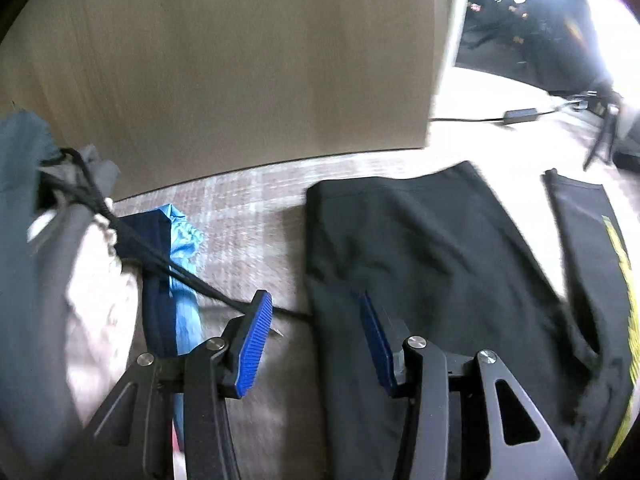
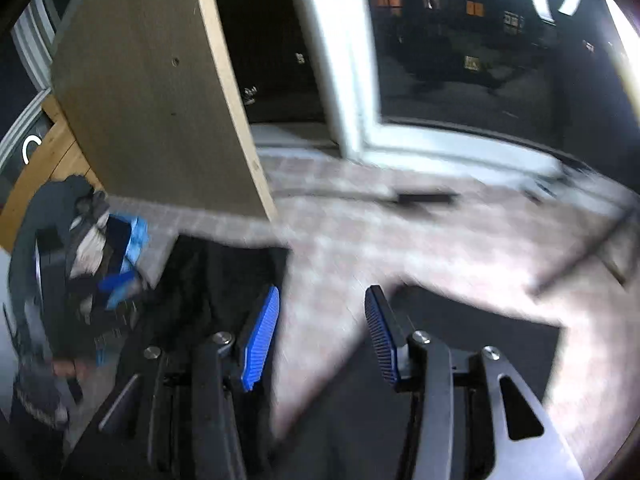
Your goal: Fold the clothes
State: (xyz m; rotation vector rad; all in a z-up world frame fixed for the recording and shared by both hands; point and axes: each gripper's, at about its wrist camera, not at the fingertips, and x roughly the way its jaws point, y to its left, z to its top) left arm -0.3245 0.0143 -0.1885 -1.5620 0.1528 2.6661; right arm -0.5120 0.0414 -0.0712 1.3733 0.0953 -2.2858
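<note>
A black garment [image 1: 440, 264] lies spread flat on the carpet, with a second black piece bearing yellow print [image 1: 600, 264] at its right. My left gripper [image 1: 316, 320] is open and empty, hovering over the garment's left edge, its right pad above the cloth. In the right wrist view the black garment [image 2: 208, 280] lies under the left finger and a dark part [image 2: 480, 332] shows under the right finger. My right gripper [image 2: 324, 328] is open and empty above the bare carpet between them. Both views are blurred.
A pile of clothes [image 1: 60, 264] lies at the left, with a blue and navy piece [image 1: 176, 264] and a black drawstring. It also shows in the right wrist view [image 2: 80, 264]. A wooden panel [image 1: 240, 60] stands behind. A dark window [image 2: 460, 60] and a cable with a power brick [image 1: 520, 114] are at the back.
</note>
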